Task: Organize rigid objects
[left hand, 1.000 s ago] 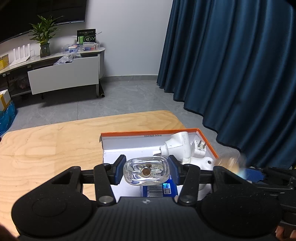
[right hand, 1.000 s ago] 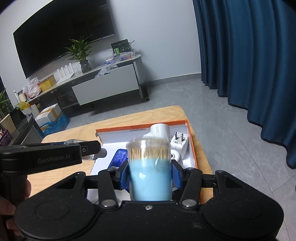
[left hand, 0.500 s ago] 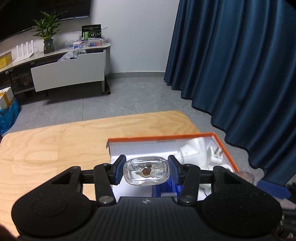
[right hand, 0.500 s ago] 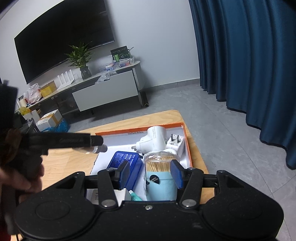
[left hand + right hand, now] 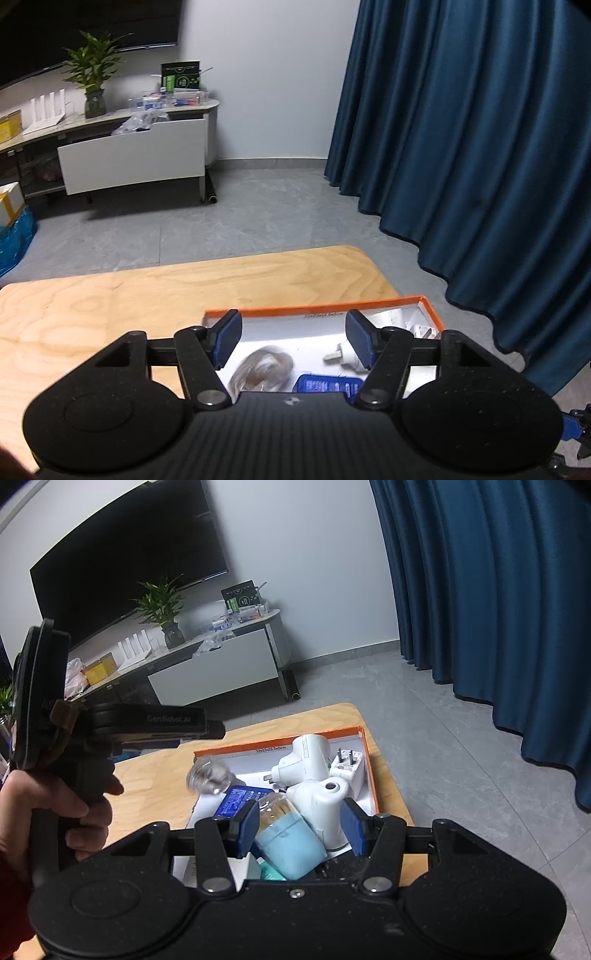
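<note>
An orange-rimmed white box [image 5: 317, 309] [image 5: 364, 751] stands on the wooden table. My left gripper [image 5: 291, 341] is open and empty above it. A clear glass jar [image 5: 263, 369] [image 5: 208, 777], blurred, is below the left gripper at the box's left side, free of the fingers. My right gripper [image 5: 300, 829] is open over the box. A light-blue toothpick holder [image 5: 290, 843] lies tilted in the box between its fingers, not gripped. White plug adapters [image 5: 306, 762] and a blue box [image 5: 238, 797] also lie inside.
The wooden table [image 5: 110, 295] extends left of the box. The left gripper's body and the hand holding it [image 5: 85, 738] show at left in the right wrist view. A dark blue curtain [image 5: 480, 147] hangs at right. A TV cabinet [image 5: 129, 155] stands far behind.
My left gripper opened and the glass jar dropped toward the box. My right gripper opened wider and the toothpick holder now lies tilted in the box.
</note>
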The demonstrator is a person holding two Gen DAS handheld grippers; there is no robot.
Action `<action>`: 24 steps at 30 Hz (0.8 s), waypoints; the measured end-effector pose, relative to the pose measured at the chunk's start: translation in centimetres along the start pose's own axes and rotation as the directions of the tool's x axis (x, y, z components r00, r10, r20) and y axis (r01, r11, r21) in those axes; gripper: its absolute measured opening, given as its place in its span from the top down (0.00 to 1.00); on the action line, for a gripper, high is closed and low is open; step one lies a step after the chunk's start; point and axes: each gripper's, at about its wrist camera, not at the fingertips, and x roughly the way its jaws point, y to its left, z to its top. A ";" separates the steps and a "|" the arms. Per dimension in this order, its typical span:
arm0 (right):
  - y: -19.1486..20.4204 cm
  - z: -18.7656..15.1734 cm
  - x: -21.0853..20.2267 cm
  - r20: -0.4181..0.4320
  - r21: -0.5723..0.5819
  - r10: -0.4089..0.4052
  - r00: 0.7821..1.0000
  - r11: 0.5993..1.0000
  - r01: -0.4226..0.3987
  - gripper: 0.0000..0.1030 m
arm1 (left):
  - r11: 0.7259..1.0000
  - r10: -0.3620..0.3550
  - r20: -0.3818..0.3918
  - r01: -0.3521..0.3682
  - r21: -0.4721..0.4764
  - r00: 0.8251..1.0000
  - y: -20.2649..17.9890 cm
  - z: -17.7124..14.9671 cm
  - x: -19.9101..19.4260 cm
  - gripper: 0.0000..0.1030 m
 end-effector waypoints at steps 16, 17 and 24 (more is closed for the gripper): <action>1.9 -1.3 -4.5 0.014 -0.061 0.017 1.000 0.998 -0.016 0.36 | 0.996 0.089 -0.056 -0.091 -0.020 0.994 0.1 -3.7 -7.0 0.25; 2.0 -1.5 -4.8 0.014 -0.066 0.014 1.000 0.998 -0.013 0.36 | 0.996 0.091 -0.062 -0.092 -0.019 0.994 -0.1 -4.0 -7.4 0.23; 2.3 -3.1 -7.3 0.007 -0.090 0.002 1.000 0.996 -0.001 0.30 | 0.991 0.131 -0.071 -0.132 -0.008 0.989 -1.7 -6.9 -10.8 0.09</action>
